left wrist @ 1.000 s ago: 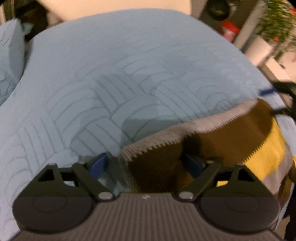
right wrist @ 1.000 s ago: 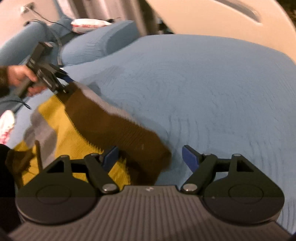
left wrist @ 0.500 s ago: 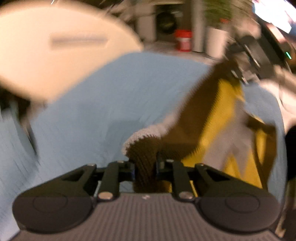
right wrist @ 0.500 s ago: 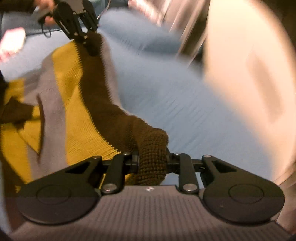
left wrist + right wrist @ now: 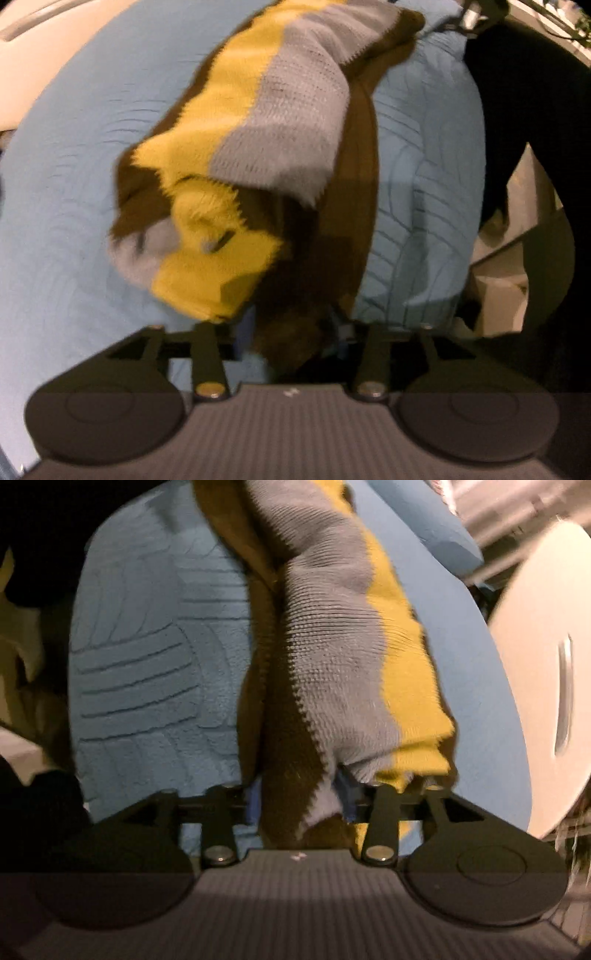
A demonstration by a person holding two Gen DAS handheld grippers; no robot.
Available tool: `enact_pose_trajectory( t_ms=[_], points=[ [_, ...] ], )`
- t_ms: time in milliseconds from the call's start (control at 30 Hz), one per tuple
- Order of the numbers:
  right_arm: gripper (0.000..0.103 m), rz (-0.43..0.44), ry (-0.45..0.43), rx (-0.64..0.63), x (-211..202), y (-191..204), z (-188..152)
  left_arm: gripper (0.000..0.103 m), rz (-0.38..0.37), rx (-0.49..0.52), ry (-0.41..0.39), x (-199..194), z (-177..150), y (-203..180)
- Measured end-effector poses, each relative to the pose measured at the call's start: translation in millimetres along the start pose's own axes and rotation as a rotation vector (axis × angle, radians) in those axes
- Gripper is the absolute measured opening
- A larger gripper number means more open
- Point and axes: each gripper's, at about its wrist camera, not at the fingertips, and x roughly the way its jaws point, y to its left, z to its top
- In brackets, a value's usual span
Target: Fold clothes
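Note:
A knitted sweater with brown, yellow and grey stripes lies doubled over on the light blue bed cover. Its grey and yellow layer rests on top of a brown layer. My left gripper sits low at the near brown edge, jaws partly open, with a bunch of brown knit still between the fingers. In the right wrist view the same sweater runs away from my right gripper. Its jaws are also partly open, with brown and grey cloth between them.
The bed cover is quilted with curved ridges. A cream bed board stands at the right, also seen at the top left in the left wrist view. A person's dark clothing fills the right side beyond the bed edge. A blue pillow lies behind.
Both grippers shut on the sweater's edge, swung it up and over, and brought it down onto itself. Both pairs of jaws now stand wider than half a second ago.

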Motion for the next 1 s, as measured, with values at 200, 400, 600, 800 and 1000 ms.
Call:
enact_pose_trajectory(
  t_ms=[200, 400, 600, 800, 1000],
  points=[
    [0.075, -0.103, -0.255, 0.549, -70.5, -55.9, 4.2, 0.079, 0.046, -0.241, -0.267, -46.9, 28.2, 18.9],
    [0.075, 0.007, -0.441, 0.823, -35.5, -44.6, 60.3, 0.093, 0.049, -0.548, -0.421, -4.5, 100.7, 23.1],
    [0.077, -0.038, -0.214, 0.665, 46.7, 9.3, 90.1, 0.097, 0.121, -0.714, -0.268, 65.8, 99.3, 10.5],
    [0.075, 0.045, -0.334, 0.955, 4.6, -7.3, 38.1, 0.097, 0.148, -0.591, -0.273, 49.4, 79.0, -4.2],
    [0.083, -0.075, -0.486, 1.541, -21.3, -40.0, -68.9, 0.096, 0.219, -0.587, -0.335, 25.9, 93.8, -21.7]
  ],
)
